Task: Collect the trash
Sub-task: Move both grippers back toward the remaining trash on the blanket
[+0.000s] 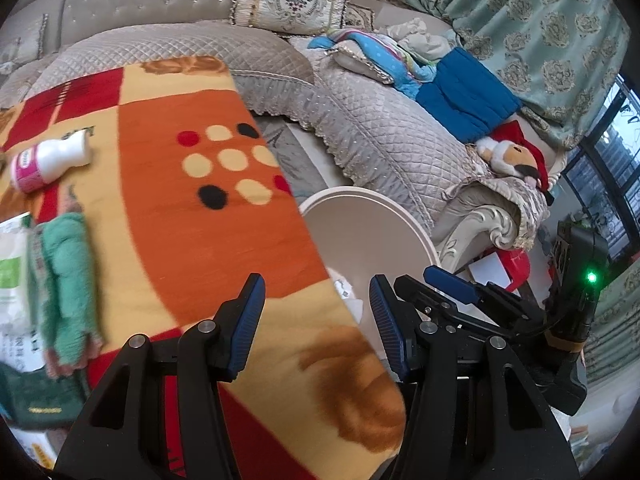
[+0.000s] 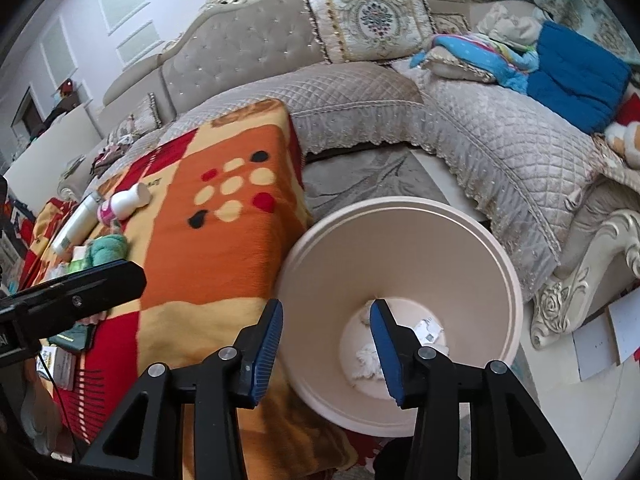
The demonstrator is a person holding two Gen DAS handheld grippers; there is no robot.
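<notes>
A beige waste bin [image 2: 472, 236] stands on the floor beside the table; crumpled white paper [image 2: 366, 360] lies at its bottom. My right gripper [image 2: 326, 346] is open and empty above the bin's near rim. My left gripper [image 1: 316, 322] is open and empty over the orange blanket's [image 1: 180, 220] edge, next to the bin [image 1: 372, 216]. A small white bottle with a pink label [image 1: 48, 160] lies on its side at the far left, also in the right wrist view [image 2: 124, 202]. A white tube [image 2: 74, 226] lies beside it.
A green cloth [image 1: 66, 280], a white-green packet [image 1: 12, 276] and a dark green pouch [image 1: 40, 400] lie on the blanket's left. A quilted sofa [image 1: 360, 120] with cushions, clothes and a plush toy [image 1: 516, 156] curves behind. The right gripper's body [image 1: 500, 308] is close on the right.
</notes>
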